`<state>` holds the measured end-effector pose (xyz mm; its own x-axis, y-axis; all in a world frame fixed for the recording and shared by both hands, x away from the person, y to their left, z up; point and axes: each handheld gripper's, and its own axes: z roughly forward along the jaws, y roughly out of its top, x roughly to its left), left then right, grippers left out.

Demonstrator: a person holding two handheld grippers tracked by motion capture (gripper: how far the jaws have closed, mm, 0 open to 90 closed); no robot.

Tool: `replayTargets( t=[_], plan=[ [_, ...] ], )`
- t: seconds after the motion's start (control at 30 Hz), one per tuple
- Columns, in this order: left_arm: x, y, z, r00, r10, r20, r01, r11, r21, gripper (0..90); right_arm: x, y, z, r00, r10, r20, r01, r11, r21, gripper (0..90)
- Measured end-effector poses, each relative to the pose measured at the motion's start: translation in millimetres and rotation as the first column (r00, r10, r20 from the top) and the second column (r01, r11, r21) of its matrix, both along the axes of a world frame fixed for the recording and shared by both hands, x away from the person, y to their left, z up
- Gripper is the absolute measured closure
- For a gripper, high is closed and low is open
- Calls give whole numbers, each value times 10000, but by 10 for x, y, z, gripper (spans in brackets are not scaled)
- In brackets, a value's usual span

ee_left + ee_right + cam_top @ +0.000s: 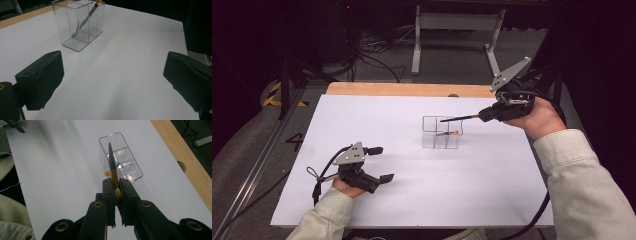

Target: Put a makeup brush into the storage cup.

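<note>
A clear plastic holder with inner dividers stands mid-table on the white sheet. Leaning inside it is one dark stick with a tan end; its orange band shows in the left gripper view. My right gripper is shut on the pale end of a second dark stick. It holds this stick level, pointing left over the holder's top. In the right gripper view the jaws pinch that stick above the holder. My left gripper rests low at the front left, open and with nothing in it, facing the holder.
The white sheet covers the table, with a wooden edge bare along the far side. Cables and a metal frame stand on the floor beyond. Cream sleeves come in from the bottom.
</note>
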<state>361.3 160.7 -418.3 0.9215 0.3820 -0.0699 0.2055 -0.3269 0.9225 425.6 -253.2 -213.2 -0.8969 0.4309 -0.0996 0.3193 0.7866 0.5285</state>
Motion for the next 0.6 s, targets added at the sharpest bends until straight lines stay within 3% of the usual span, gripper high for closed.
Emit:
replayTargets(
  t=[0.6],
  plan=[
    [7,-4,4,10000,-33,-15,33,10000,-35,39,218,173,0,9976,-560,-404,508,9916,-1188,841]
  ],
)
